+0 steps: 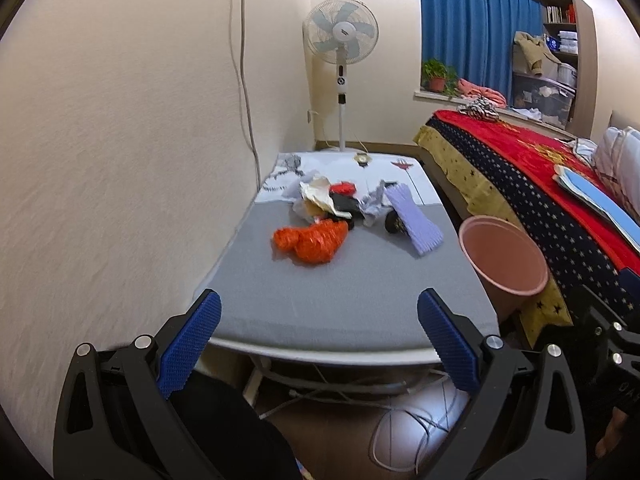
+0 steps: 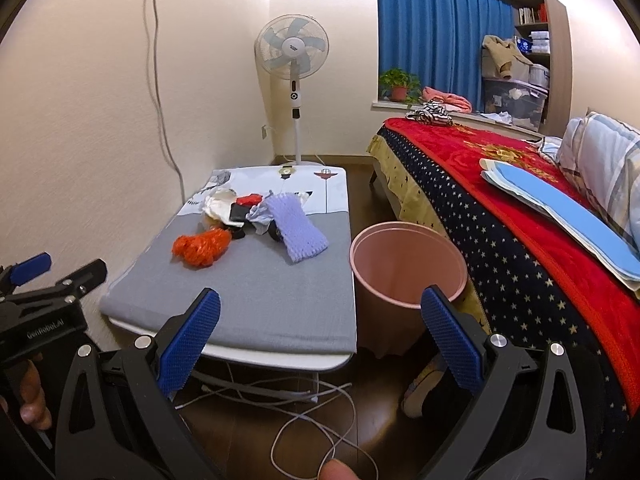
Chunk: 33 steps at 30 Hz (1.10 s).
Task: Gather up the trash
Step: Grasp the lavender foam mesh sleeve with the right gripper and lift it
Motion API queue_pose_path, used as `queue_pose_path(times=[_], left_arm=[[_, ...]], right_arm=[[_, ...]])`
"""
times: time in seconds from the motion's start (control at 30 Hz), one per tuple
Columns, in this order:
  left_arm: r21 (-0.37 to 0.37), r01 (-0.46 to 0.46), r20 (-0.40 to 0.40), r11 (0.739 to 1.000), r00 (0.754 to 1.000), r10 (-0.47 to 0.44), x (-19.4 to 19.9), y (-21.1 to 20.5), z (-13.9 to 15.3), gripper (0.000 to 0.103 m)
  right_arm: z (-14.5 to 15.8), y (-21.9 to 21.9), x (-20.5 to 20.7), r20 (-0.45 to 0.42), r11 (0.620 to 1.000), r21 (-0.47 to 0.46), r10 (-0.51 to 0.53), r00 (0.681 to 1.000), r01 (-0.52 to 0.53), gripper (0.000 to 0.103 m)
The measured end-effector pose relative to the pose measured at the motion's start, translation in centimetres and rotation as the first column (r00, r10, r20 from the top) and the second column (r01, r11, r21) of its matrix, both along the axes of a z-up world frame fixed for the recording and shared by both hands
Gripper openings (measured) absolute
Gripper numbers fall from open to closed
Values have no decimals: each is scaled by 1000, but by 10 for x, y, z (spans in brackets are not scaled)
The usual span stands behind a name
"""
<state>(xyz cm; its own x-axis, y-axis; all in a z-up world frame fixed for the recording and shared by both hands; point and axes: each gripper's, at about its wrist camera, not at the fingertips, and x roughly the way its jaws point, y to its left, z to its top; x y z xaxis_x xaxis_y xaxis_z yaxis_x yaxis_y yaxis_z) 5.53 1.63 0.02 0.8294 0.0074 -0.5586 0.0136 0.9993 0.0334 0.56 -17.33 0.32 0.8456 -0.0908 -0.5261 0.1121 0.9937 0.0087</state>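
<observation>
The left claw (image 1: 319, 332) hangs wide apart and holds nothing, its blue ribbed pads level with the near edge of the table (image 1: 340, 304). The right claw (image 2: 320, 332) is also spread wide with nothing between its pads, hovering off the table's near right corner, its right pad in front of the rim of the pink bin (image 2: 404, 256).

The trash lies in a loose heap toward the far half of the table, where the grey cover meets the white printed sheet. Nearest is an orange mesh bag (image 1: 310, 240), crumpled on the grey cover toward the left edge. Behind it sits crumpled white paper (image 1: 316, 196), touching a small red mesh piece (image 1: 345, 188) and a black item (image 1: 344, 203) too blurred to identify. To the right, a lilac foam net sleeve (image 1: 414, 220) lies at a slant, its near end the closest to the right edge, with crumpled pale wrapping (image 1: 372, 204) and a dark round thing (image 1: 394, 224) beside it.

The pink bin stands on the floor just beside the table's right edge, between the table and the bed (image 2: 520, 216), open and upright. A standing fan (image 2: 294, 56) is beyond the table's far edge. White cables (image 2: 320, 412) trail on the floor under the near edge
</observation>
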Motion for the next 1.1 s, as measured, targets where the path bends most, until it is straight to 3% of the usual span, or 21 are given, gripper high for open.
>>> queue_pose_path(times=[0.27, 0.47, 0.67, 0.87, 1.1], left_arm=[[-51, -41, -18, 998, 999, 40, 56, 11, 1, 95], [-30, -47, 11, 998, 999, 47, 104, 9, -7, 95], [-106, -66, -54, 992, 997, 61, 166, 19, -24, 95], [-93, -76, -34, 993, 997, 73, 218, 16, -49, 94], [-165, -32, -66, 986, 998, 21, 253, 13, -88, 94]], right_arm=[[-3, -21, 58, 10, 999, -13, -39, 999, 39, 98], [-12, -38, 120, -18, 998, -39, -56, 998, 55, 98], [-23, -43, 180, -13, 999, -43, -12, 1000, 11, 98], [-67, -40, 247, -89, 999, 27, 48, 995, -46, 98], [-134, -21, 309, -199, 996, 30, 88, 976, -84, 98]])
